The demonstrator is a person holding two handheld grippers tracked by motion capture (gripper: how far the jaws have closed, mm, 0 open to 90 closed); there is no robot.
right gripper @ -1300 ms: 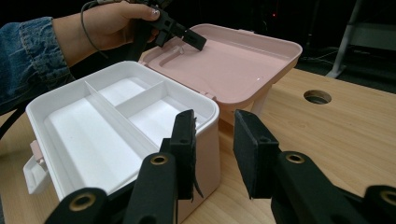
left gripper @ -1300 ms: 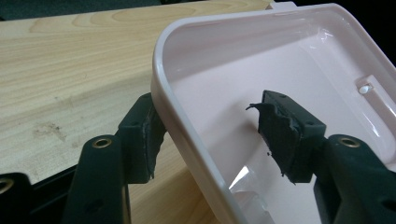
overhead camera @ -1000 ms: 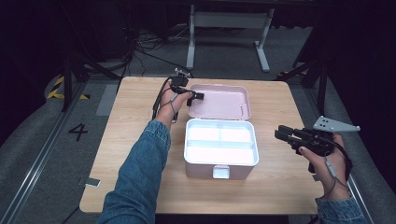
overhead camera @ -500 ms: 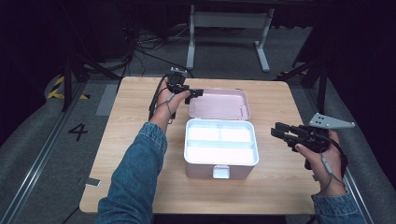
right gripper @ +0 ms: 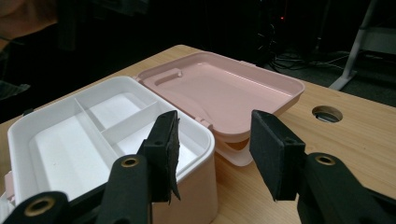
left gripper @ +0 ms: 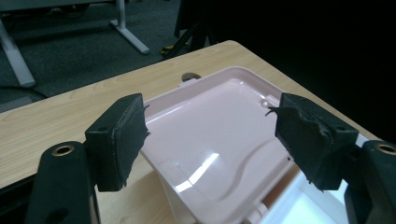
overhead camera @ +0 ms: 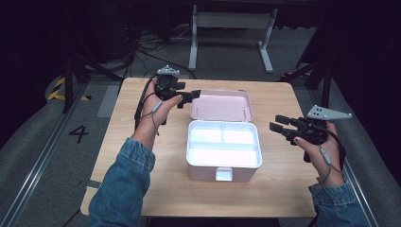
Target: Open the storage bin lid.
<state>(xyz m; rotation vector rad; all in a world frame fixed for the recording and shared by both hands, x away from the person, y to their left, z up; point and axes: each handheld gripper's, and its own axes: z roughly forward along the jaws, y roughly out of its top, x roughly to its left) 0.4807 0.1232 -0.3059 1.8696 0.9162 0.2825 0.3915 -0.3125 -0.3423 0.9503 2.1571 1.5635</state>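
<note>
1. The table carries your one landmark, the pink box, which sits about at its middle with the latch tab facing you.
2. The box stands open: its lid is swung fully back and lies flat on the wood just behind the box, still hinged to the rear edge. By the look of it the opening step is done.
3. The white tray set in the box has three compartments, and all look bare (the glare in the high view washes them out, so a small item could escape notice). Filling or emptying, if that is your aim, looks untouched.
4. Your left gripper hangs just off the lid's left rear corner, above it; its jaws have just been opening and now stand wide with nothing between them, the lid only showing beyond the pads in the left gripper view.
5. Your right gripper waits well to the right of the box, pointing toward it; its jaws have just been opening too, and they are spread and hold nothing.
</note>
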